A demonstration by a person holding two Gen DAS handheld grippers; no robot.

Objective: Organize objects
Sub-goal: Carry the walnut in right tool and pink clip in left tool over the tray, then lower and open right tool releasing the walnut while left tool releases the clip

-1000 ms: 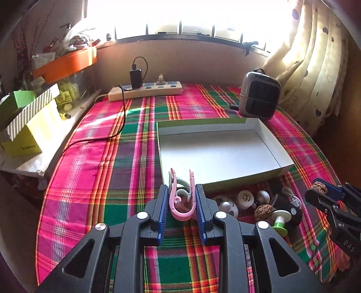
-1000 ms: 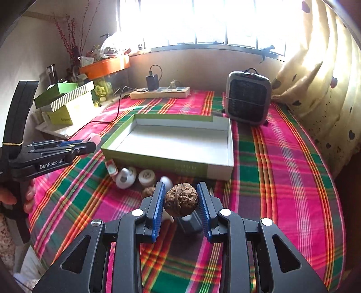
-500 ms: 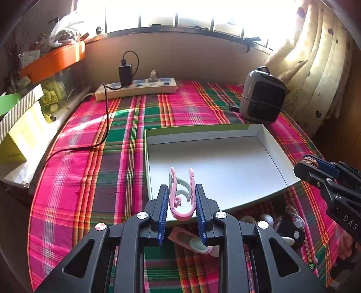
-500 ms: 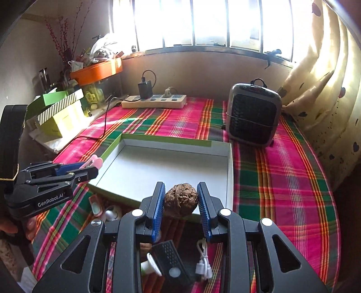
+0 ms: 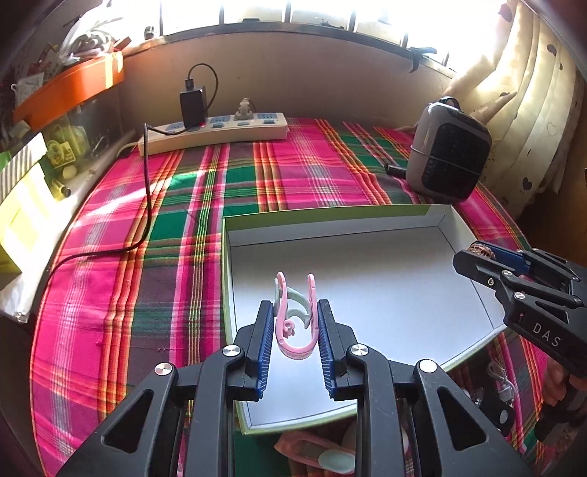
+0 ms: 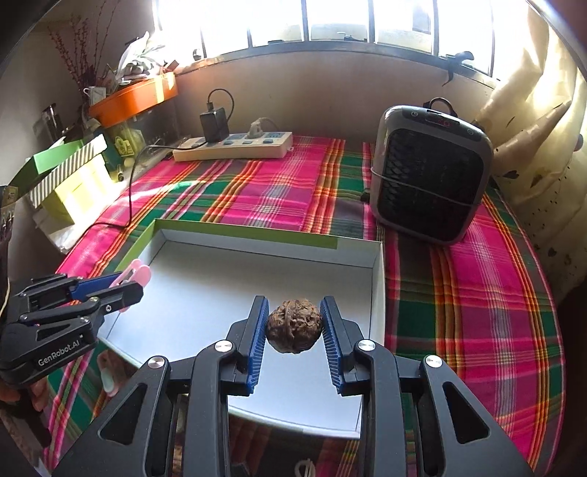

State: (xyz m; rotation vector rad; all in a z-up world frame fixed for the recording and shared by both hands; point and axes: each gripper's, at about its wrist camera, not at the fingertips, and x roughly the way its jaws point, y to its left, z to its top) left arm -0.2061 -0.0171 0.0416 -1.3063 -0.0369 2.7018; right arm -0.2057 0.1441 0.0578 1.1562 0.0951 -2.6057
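Blown-out daylight floods through the window (image 6: 330,22), leaving dim corners, fisheye-bent edges and sharp centres

We read "GenRobot.AI" in white letters on the black side of the left gripper (image 6: 126,282), seen from the right wrist. On the right gripper (image 5: 477,253), seen from the left wrist, we read "DAS", cut off there. The heater (image 6: 429,176) shows red display digits too blurred for us to read.

Your left gripper (image 5: 295,328) & right gripper (image 6: 293,328): black frames, blue ribbed pads, silver screws; white "GenRobot.AI" and "DAS" lettering on sides.
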